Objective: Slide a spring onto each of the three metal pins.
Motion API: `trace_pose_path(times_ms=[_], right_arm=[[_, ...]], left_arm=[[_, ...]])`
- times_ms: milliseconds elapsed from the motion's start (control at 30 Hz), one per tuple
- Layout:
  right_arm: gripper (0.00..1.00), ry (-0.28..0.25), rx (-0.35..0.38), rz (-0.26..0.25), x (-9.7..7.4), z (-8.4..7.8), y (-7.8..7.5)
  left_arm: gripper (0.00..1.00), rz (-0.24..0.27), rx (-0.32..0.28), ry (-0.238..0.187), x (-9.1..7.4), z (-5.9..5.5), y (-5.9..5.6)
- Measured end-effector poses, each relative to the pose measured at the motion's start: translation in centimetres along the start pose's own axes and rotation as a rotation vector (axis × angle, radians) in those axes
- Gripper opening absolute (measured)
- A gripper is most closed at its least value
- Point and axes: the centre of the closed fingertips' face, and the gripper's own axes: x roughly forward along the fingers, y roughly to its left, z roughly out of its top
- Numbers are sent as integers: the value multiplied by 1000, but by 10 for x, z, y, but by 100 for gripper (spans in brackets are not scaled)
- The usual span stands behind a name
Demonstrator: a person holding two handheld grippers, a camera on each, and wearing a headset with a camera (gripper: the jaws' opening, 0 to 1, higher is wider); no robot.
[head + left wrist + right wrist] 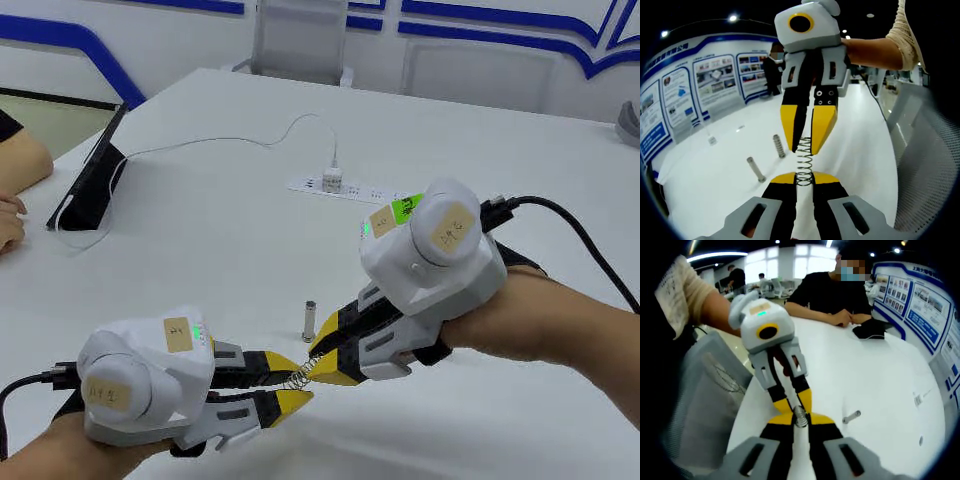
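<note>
White table (220, 250) runs from the near edge to a wall with blue stripes. Just above its near edge, a small spring (297, 379) hangs level in the air, stretched between two tools. The left gripper (305, 381) comes from the near left corner, its yellow jaws clenched on one end of the spring. The right gripper (312, 365) reaches in from the right edge, its jaws pinching the other end. Tip to tip, the two nearly touch.

In the left gripper view, a bare pin (756, 169) stands upright on the table just beyond them. Near it stands a ribbed pin (778, 146), apparently wrapped in a coil.

A power strip (335, 185) lies towards the far edge. A dark tablet (90, 185) leans near the left edge, beside another person's hand (10, 220).
</note>
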Motion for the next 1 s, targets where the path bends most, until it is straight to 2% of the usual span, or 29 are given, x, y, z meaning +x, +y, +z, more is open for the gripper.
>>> trace_pose_path(times_ms=[267,533,667,1000], right_arm=[[12,-35,9,-13,-1,10,-3],[12,-64,0,-12,3,20,-1],[12,-79,6,-13,4,24,-1],[12,-92,18,-21,5,23,-2]], left_arm=[[11,10,-29,-22,2,4,3],[11,13,-43,-23,2,4,2],[11,22,-79,-40,1,6,3],[10,35,-110,-55,1,4,6]])
